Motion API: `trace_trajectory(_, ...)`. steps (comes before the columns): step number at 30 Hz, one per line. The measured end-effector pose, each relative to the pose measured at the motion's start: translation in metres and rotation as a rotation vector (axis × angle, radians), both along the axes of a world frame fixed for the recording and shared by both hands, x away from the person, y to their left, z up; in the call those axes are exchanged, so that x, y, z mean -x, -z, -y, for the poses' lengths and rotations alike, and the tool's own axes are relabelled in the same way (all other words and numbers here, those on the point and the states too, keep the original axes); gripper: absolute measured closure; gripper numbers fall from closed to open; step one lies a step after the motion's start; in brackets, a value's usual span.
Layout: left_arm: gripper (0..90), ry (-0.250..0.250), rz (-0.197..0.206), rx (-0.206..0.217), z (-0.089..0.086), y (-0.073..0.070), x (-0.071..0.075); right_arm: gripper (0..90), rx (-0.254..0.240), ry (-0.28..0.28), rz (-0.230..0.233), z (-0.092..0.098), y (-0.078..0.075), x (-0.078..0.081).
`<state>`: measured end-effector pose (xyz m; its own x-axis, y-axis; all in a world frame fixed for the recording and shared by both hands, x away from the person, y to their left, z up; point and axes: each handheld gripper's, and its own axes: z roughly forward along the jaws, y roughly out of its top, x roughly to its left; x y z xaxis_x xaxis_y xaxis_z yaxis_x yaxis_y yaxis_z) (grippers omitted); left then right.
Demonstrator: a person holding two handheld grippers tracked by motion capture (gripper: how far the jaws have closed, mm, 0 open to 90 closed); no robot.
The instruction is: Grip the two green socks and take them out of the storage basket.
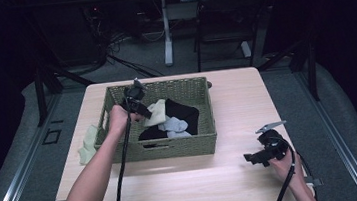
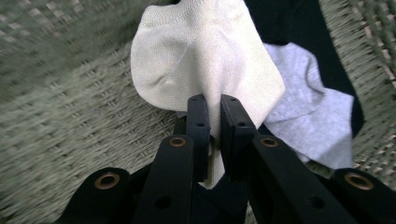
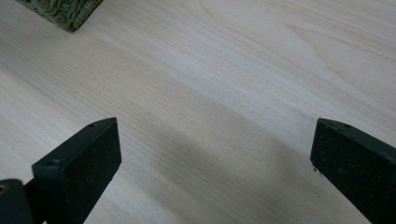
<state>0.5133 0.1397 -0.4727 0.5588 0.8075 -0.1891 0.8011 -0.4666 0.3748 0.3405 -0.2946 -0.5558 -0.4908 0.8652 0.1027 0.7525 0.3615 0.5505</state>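
Note:
A cream sock [image 2: 201,60] hangs pinched between the jaws of my left gripper [image 2: 214,112], lifted a little above the floor of the green woven basket [image 1: 176,148]. From above, the left gripper [image 1: 143,113] sits inside the basket's left half with the cream sock [image 1: 158,113] at its tip. A grey sock [image 2: 308,107] and black cloth [image 2: 289,23] lie under it in the basket. My right gripper [image 1: 251,158] rests low over the bare table at the right, jaws wide apart with nothing between them [image 3: 215,154].
A pale green cloth [image 1: 88,144] lies on the wooden table [image 1: 236,99] just left of the basket. The basket's corner [image 3: 60,11] shows far off in the right gripper view. A desk leg and a chair stand on the floor beyond the table.

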Motion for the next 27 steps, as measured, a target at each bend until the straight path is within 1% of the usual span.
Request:
trace_trajectory(1, 83.4, 0.0, 0.0, 0.0, 0.0, 0.0, 0.0, 1.1, 0.0, 0.0, 0.0, 0.0, 0.0, 0.0)
trace_trajectory(2, 83.4, 0.007, 0.018, -0.003, -0.002, -0.008, 0.002, 1.1, 0.0, 0.0, 0.0, 0.0, 0.0, 0.0)
trace_trajectory(3, 83.4, 0.012, 0.026, -0.005, -0.002, -0.012, 0.003, 1.1, 0.001, 0.0, 0.0, 0.0, 0.0, 0.0)
trace_trajectory(4, 83.4, 0.012, 0.026, -0.005, -0.002, -0.012, 0.003, 1.1, 0.001, 0.0, 0.0, 0.0, 0.0, 0.0)
trace_trajectory(5, 83.4, 0.02, 0.035, -0.014, -0.003, -0.017, 0.004, 1.1, 0.001, 0.0, -0.001, 0.0, 0.0, 0.0)
trace_trajectory(7, 83.3, 0.021, 0.05, -0.011, -0.005, -0.024, 0.006, 1.1, 0.0, 0.001, 0.001, 0.0, 0.0, 0.0)
trace_trajectory(8, 83.3, 0.027, 0.061, -0.015, -0.008, -0.029, 0.007, 1.1, 0.002, 0.0, 0.001, 0.0, 0.0, 0.0)
trace_trajectory(9, 83.3, 0.027, 0.061, -0.015, -0.008, -0.029, 0.007, 1.1, 0.002, 0.001, 0.001, 0.0, 0.0, 0.0)
trace_trajectory(10, 83.3, 0.026, 0.069, -0.019, -0.011, -0.034, 0.009, 1.1, 0.002, 0.001, 0.002, 0.0, 0.0, 0.0)
trace_trajectory(11, 83.3, 0.026, 0.069, -0.019, -0.011, -0.034, 0.009, 1.1, 0.002, 0.002, 0.002, 0.0, 0.0, 0.0)
trace_trajectory(12, 83.3, 0.024, 0.074, -0.018, -0.013, -0.038, 0.009, 1.1, 0.002, 0.002, 0.002, 0.0, 0.0, 0.0)
trace_trajectory(13, 83.3, 0.022, 0.089, -0.018, -0.016, -0.044, 0.011, 1.1, 0.01, 0.0, 0.001, 0.001, 0.0, 0.0)
trace_trajectory(14, 83.3, 0.018, 0.094, -0.018, -0.019, -0.049, 0.012, 1.1, 0.01, 0.0, 0.001, 0.0, 0.0, 0.0)
trace_trajectory(15, 83.4, 0.018, 0.094, -0.018, -0.019, -0.049, 0.012, 1.0, 0.007, 0.0, 0.001, 0.0, 0.0, 0.0)
trace_trajectory(16, 83.4, 0.02, 0.109, -0.02, -0.023, -0.055, 0.013, 1.1, 0.002, 0.001, 0.002, 0.0, 0.0, 0.0)
trace_trajectory(19, 83.4, 0.014, 0.13, -0.026, -0.03, -0.066, 0.015, 1.1, 0.002, 0.0, 0.001, 0.0, 0.0, 0.0)
trace_trajectory(21, 83.4, 0.005, 0.138, -0.029, -0.035, -0.07, 0.015, 1.1, 0.001, 0.0, 0.001, 0.0, 0.0, 0.0)
trace_trajectory(22, 83.4, 0.005, 0.138, -0.029, -0.035, -0.07, 0.015, 1.1, 0.001, 0.0, 0.001, 0.0, 0.0, 0.0)
trace_trajectory(25, 83.3, -0.022, 0.159, -0.033, -0.046, -0.08, 0.017, 1.0, 0.002, 0.0, 0.0, 0.0, 0.0, 0.0)
trace_trajectory(27, 83.3, -0.03, 0.167, -0.037, -0.053, -0.086, 0.018, 1.1, 0.002, 0.002, 0.001, 0.0, 0.0, 0.0)
